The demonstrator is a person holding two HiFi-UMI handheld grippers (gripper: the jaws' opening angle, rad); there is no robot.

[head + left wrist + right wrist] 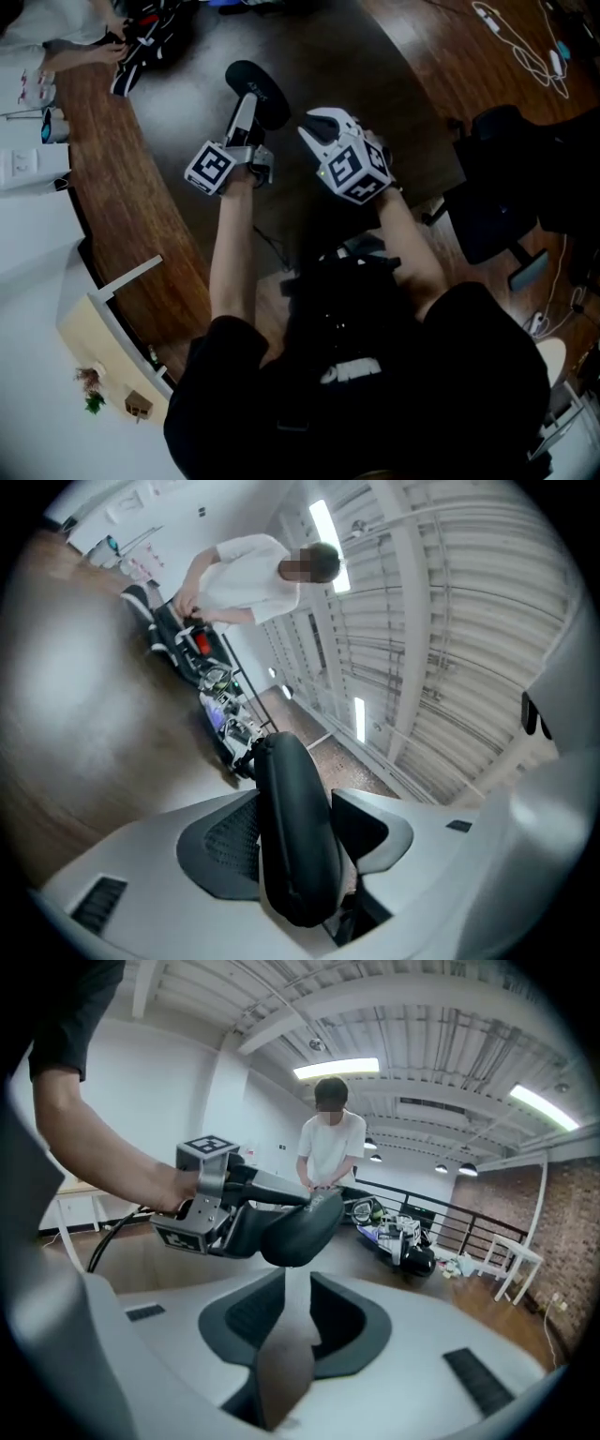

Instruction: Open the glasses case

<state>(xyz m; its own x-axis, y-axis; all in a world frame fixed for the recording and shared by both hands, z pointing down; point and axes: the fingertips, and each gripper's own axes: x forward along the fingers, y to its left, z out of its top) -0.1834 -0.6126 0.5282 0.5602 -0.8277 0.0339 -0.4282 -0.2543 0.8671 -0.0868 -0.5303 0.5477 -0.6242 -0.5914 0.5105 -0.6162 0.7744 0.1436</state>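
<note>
The glasses case (256, 87) is a black oval shell, and it looks closed. My left gripper (246, 120) is shut on it and holds it up in the air above the dark tabletop (375, 84). In the left gripper view the case (291, 789) stands on edge between the two grey jaws of the left gripper (296, 844), whose pads press on its sides. My right gripper (319, 127) is close beside it on the right. In the right gripper view the jaws of the right gripper (289, 1288) stand a little apart with nothing between them. The case (305, 1225) hangs just beyond and above their tips.
A person in a white shirt (330, 1147) stands at the far side next to a black bag (192, 653). A black office chair (497, 187) is to my right. A railing (441, 1222) and a white side table (516, 1265) lie beyond.
</note>
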